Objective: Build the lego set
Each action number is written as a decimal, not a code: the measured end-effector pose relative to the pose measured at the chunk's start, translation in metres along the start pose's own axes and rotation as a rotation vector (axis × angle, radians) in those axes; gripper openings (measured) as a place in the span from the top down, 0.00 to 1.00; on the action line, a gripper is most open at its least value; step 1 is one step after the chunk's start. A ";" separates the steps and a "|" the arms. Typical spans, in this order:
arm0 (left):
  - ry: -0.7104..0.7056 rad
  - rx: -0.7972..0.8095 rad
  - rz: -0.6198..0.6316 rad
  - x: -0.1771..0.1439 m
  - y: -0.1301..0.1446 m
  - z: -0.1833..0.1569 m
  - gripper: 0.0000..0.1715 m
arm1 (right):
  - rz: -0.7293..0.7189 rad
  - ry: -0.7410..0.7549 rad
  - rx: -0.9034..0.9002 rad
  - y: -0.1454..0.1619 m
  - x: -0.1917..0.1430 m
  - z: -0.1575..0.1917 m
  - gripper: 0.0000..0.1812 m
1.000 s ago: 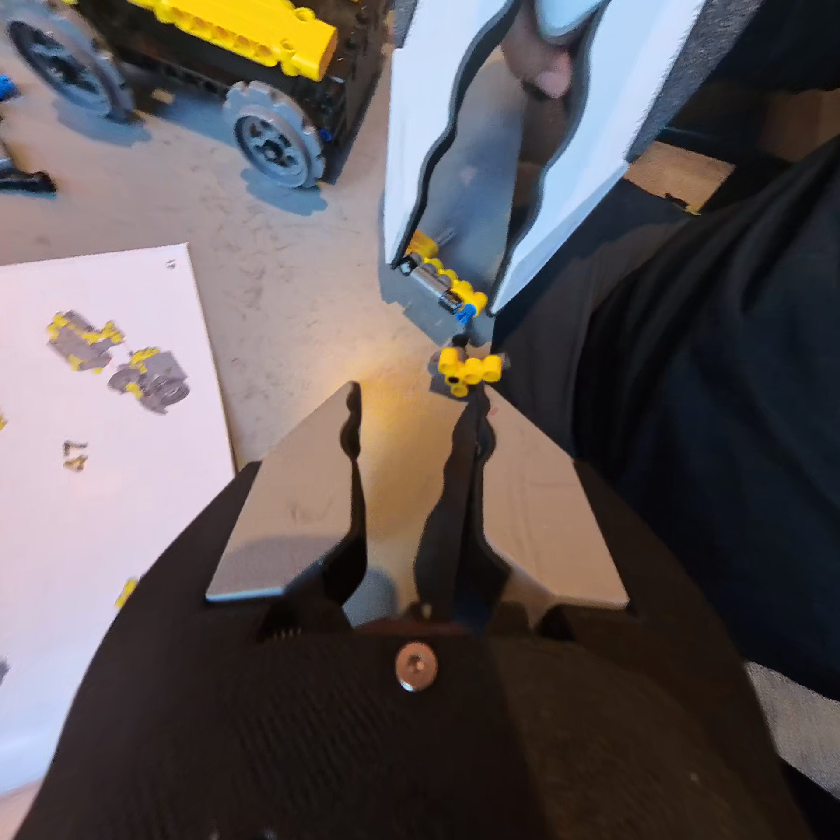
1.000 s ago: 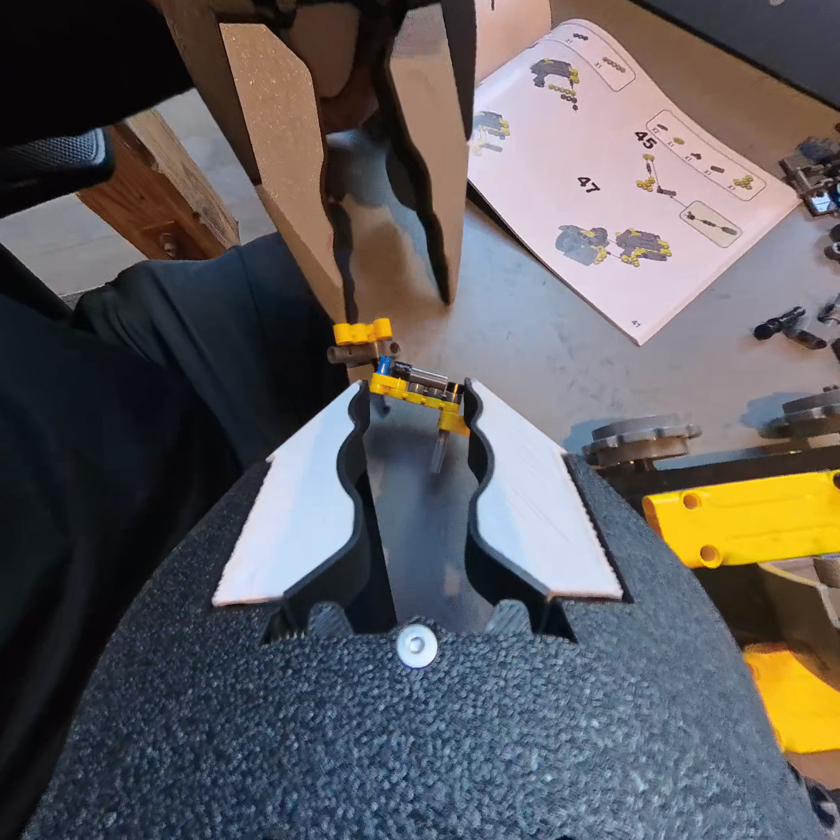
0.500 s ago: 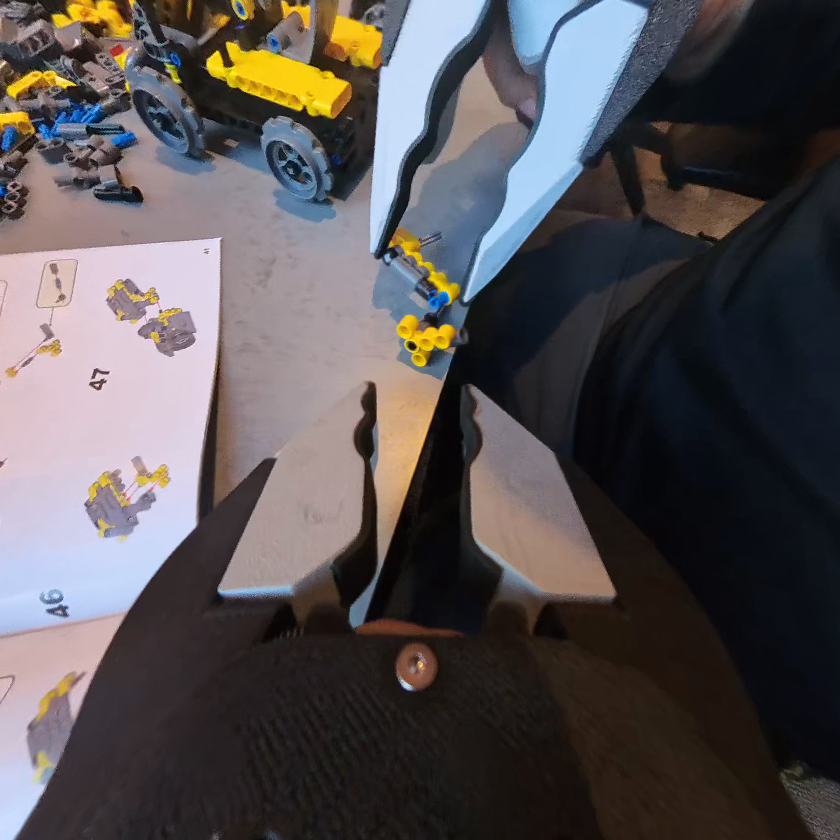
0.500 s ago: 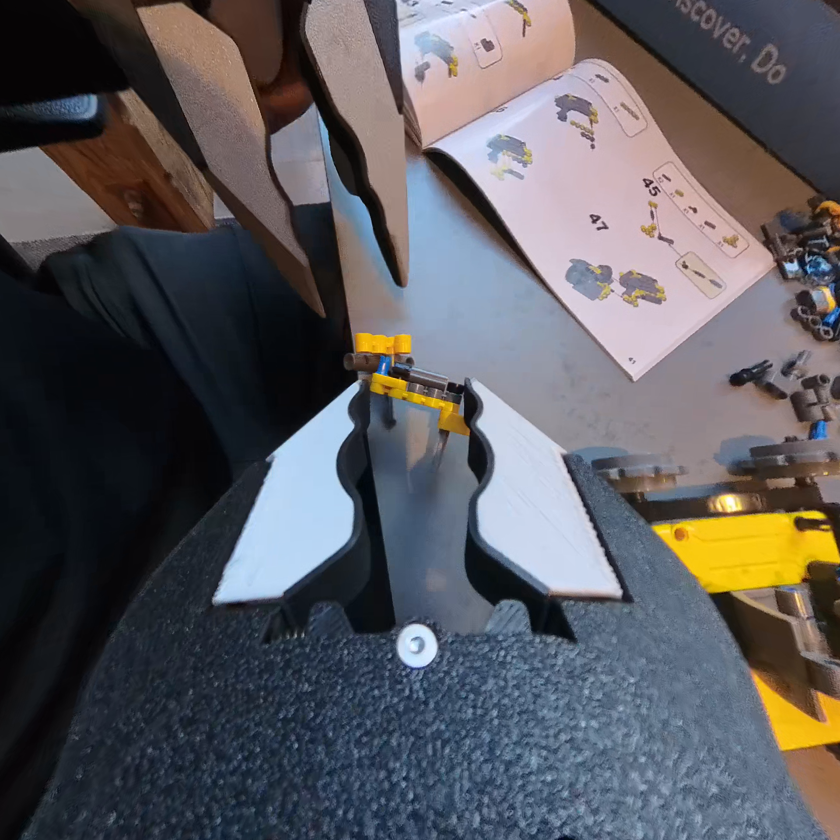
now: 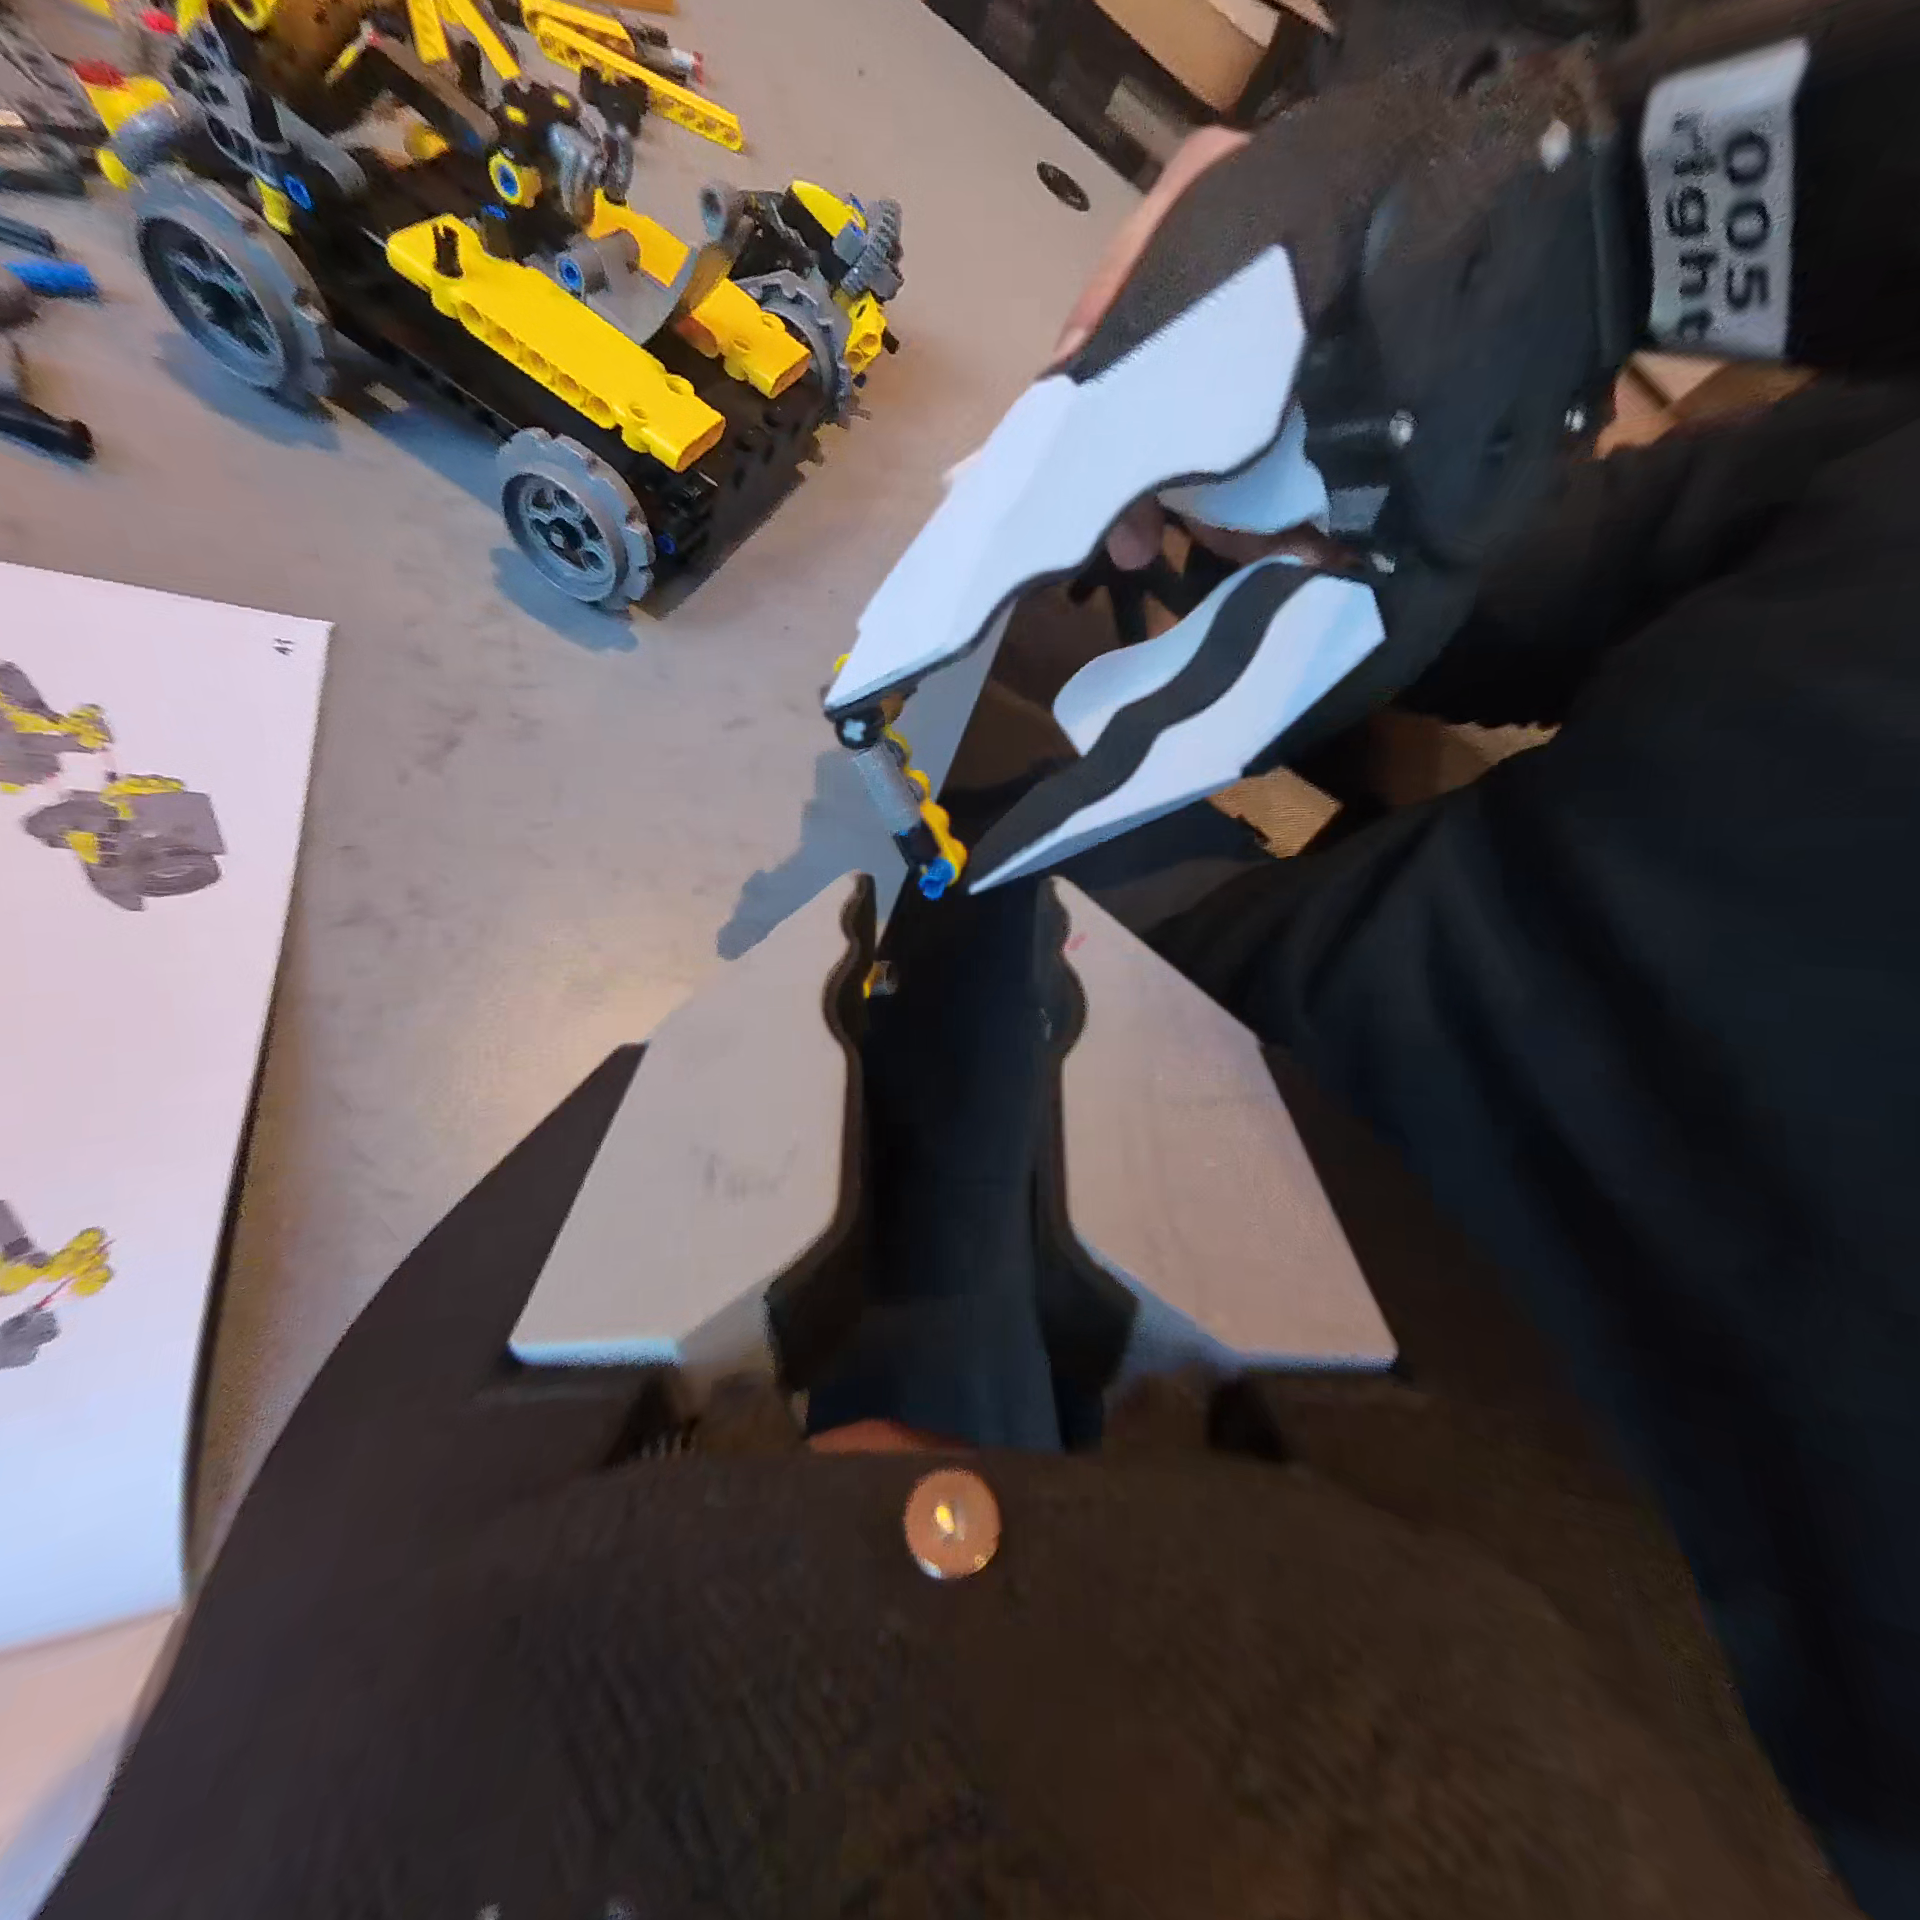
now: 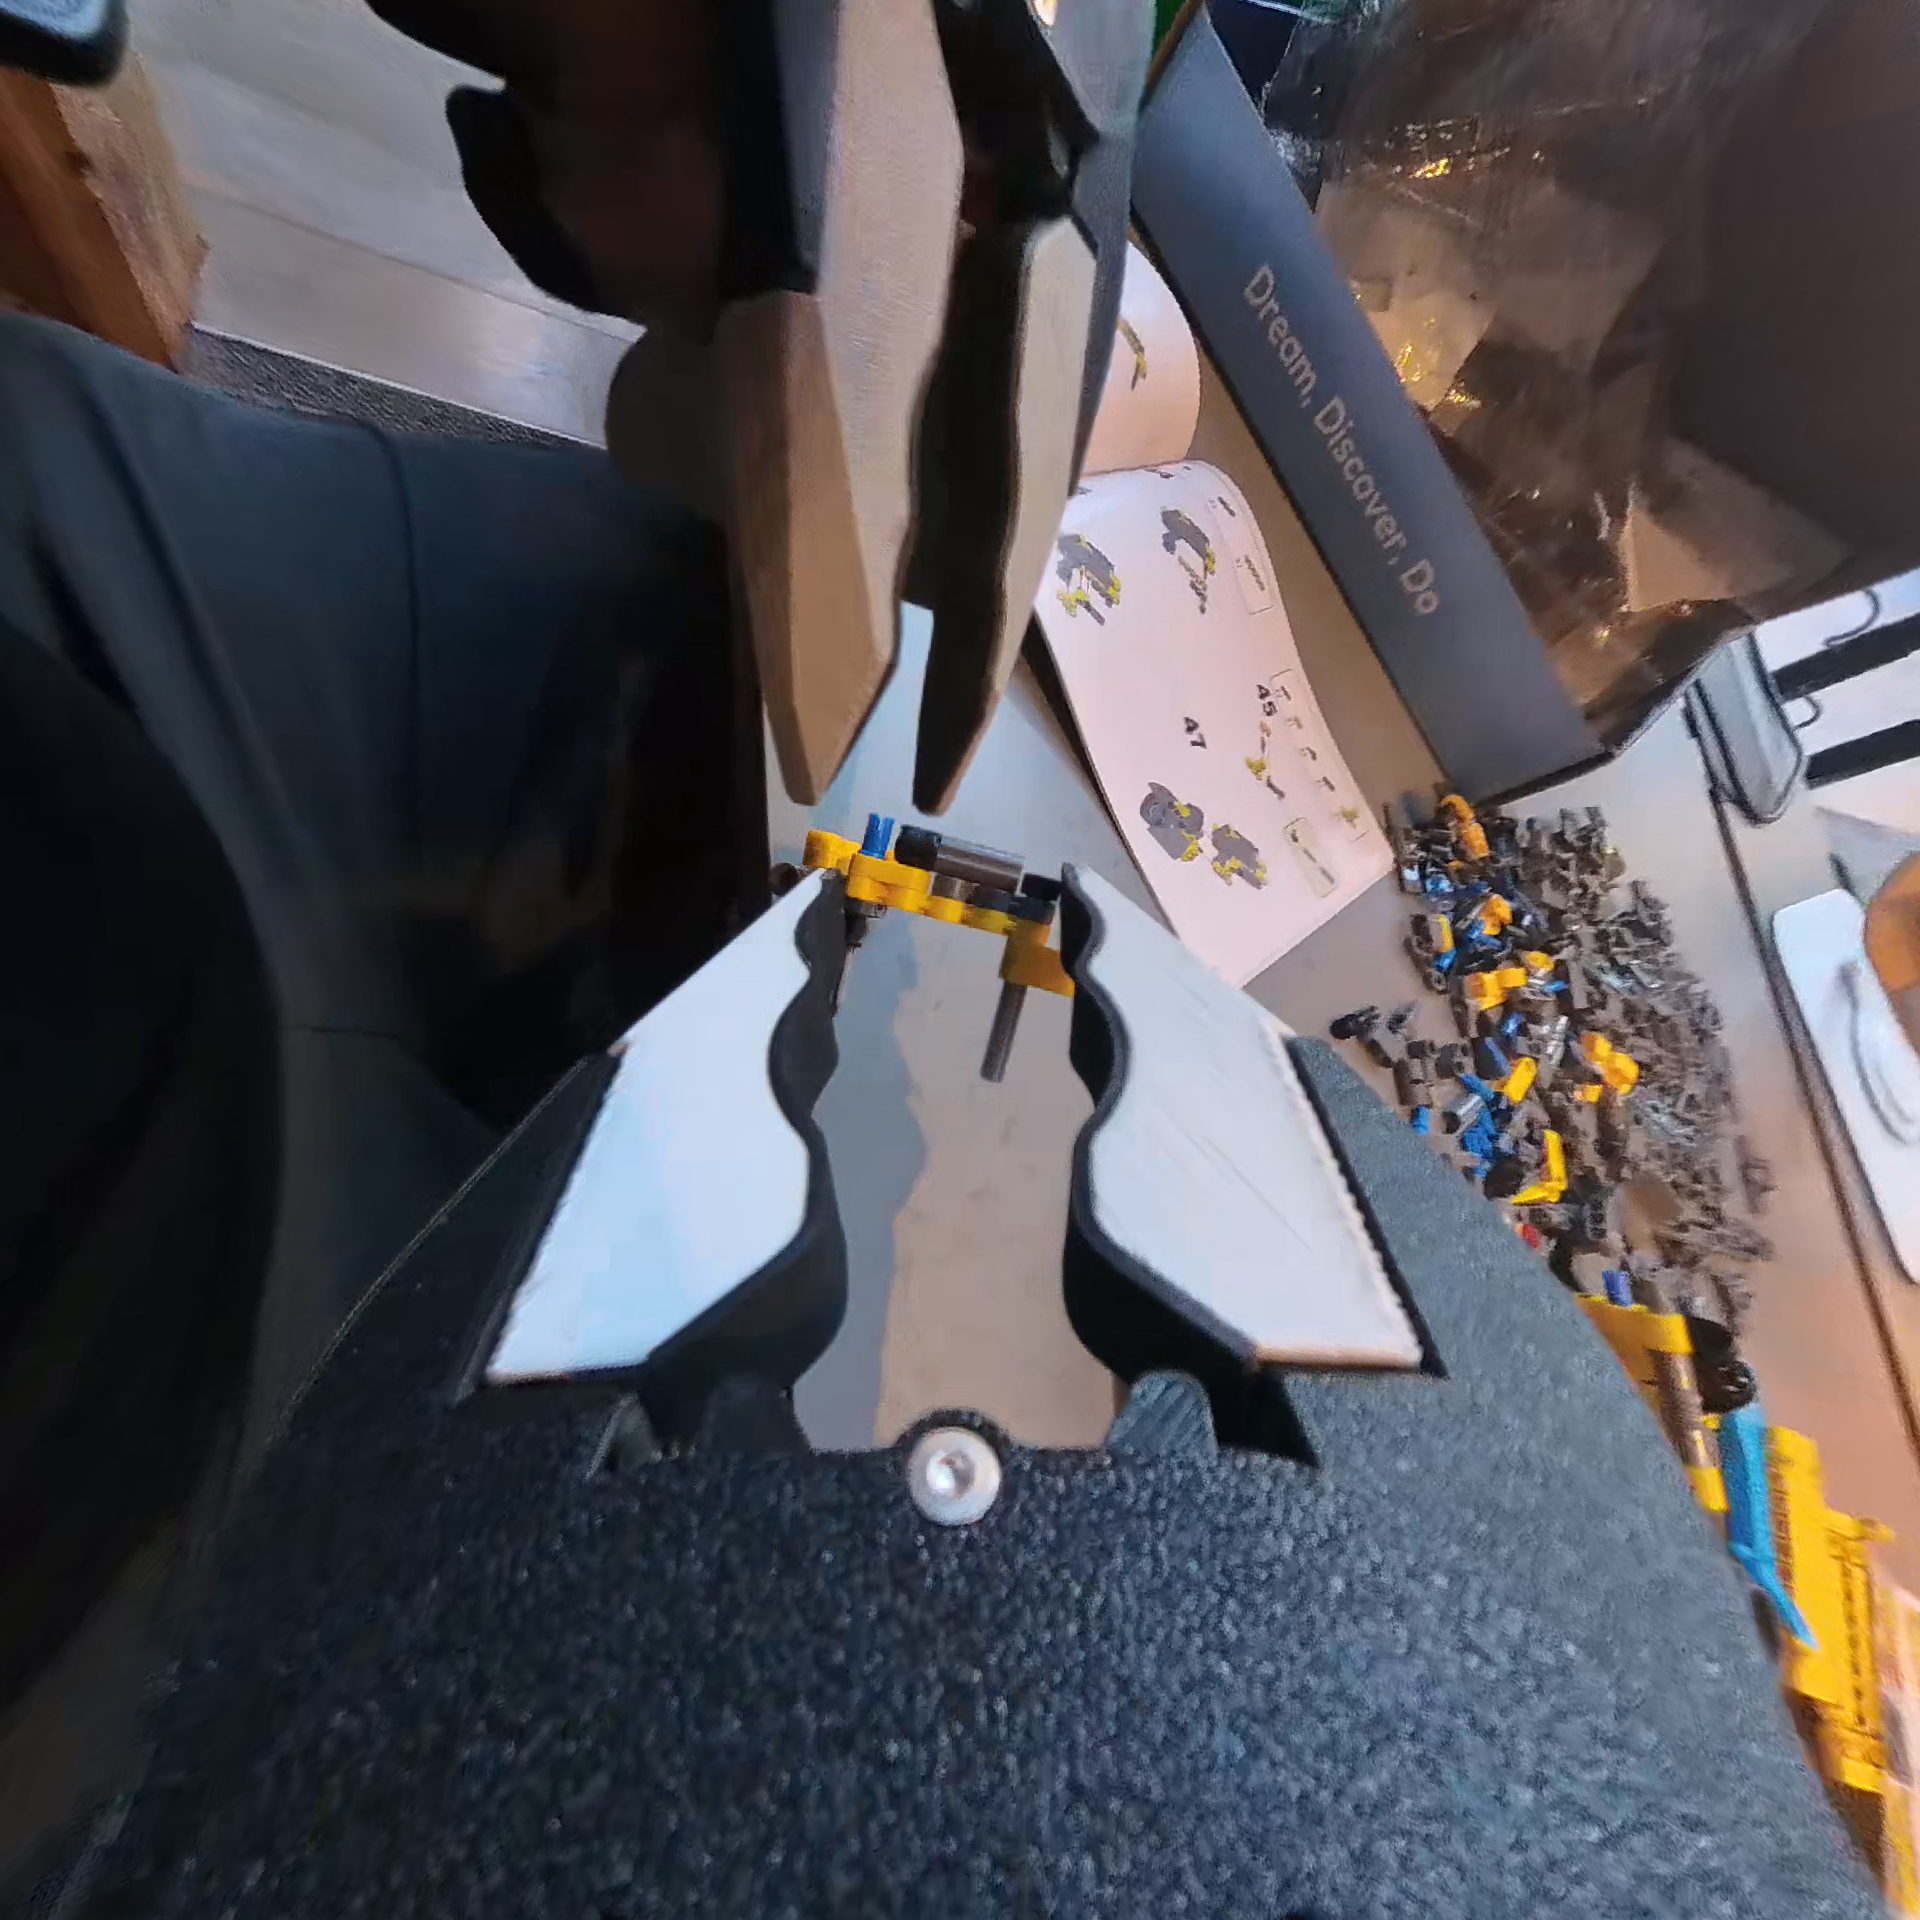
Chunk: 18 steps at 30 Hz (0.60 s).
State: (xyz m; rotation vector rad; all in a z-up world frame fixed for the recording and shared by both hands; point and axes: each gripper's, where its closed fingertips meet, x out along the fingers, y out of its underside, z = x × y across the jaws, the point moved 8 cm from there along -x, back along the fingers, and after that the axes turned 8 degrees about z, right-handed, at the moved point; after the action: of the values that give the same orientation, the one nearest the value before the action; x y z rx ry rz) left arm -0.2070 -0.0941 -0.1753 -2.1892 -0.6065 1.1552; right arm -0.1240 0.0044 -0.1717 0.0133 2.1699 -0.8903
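Observation:
My right gripper [image 6: 945, 888] is shut on a small yellow and grey brick assembly [image 6: 956, 878] with a blue pin and a dark axle hanging from it. It holds the assembly just above the table edge. It shows in the left wrist view [image 5: 909, 800] too, tilted, with the assembly [image 5: 899, 795] between its tips. My left gripper [image 5: 956, 909] is open with a narrow gap and holds nothing. Its tips are right below the assembly's blue end. A small yellow connector [image 5: 880, 977] peeks out beside its left finger, mostly hidden. In the right wrist view the left gripper [image 6: 878, 795] hangs just over the connector [image 6: 828, 847].
A yellow and black wheeled model [image 5: 499, 312] stands at the back left. An open instruction booklet [image 5: 125, 935] lies on the left and shows in the right wrist view [image 6: 1195, 748]. A pile of loose parts [image 6: 1538, 1039] and a dark box [image 6: 1403, 499] are nearby. A person's dark clothing [image 5: 1558, 1143] borders the table edge. The tips of both grippers are at nearly the same place.
My left gripper's jaws have narrowed and it has moved up to the right gripper's assembly, covering the yellow connector. The right gripper has tilted, still holding the assembly.

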 end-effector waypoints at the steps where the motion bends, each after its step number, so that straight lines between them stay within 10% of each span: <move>1: 0.023 -0.022 -0.003 0.001 0.000 0.001 0.83 | 0.002 0.009 -0.013 -0.001 0.000 0.001 0.77; 18: 0.126 -0.243 -0.227 0.001 0.033 0.001 0.98 | -0.033 0.013 -0.075 -0.013 0.005 0.015 0.77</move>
State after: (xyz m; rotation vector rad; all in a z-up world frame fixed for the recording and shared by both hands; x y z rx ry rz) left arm -0.2030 -0.1174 -0.1987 -2.2998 -0.9545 0.8567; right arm -0.1218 -0.0159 -0.1740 -0.0534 2.2199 -0.8288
